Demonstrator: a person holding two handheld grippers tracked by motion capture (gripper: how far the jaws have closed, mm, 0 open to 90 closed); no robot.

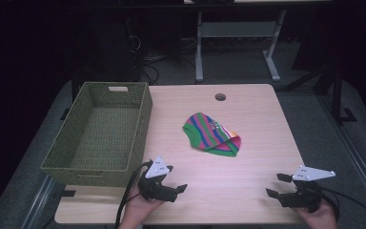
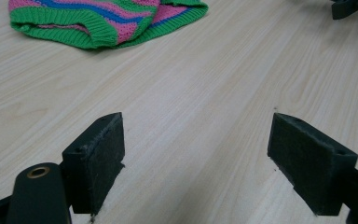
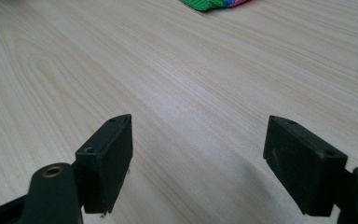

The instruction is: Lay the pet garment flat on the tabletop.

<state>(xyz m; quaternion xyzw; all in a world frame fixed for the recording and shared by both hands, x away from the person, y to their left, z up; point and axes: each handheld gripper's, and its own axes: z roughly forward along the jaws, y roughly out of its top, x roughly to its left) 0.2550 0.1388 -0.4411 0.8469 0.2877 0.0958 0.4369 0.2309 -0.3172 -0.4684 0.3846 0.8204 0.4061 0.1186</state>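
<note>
Striped knit garment [image 1: 212,134] lies folded at the centre of the tabletop [image 1: 257,109], untouched. Left gripper [image 1: 177,183] sits at seven o'clock from it, fingers [image 2: 95,161] spread wide, nothing between them. Right gripper [image 1: 276,185] waits at five o'clock, fingers [image 3: 107,161] likewise released and empty. Green woven basket [image 1: 102,131] stands at nine o'clock.

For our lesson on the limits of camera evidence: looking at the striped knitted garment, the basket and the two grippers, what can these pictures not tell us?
- Striped garment: folded over itself in the high view, so its type and underside are hidden; the top edge crops it in both gripper views.
- Basket: the near wall hides part of the floor.
- Left gripper, right gripper: hands cut off by the bottom edge.
</note>
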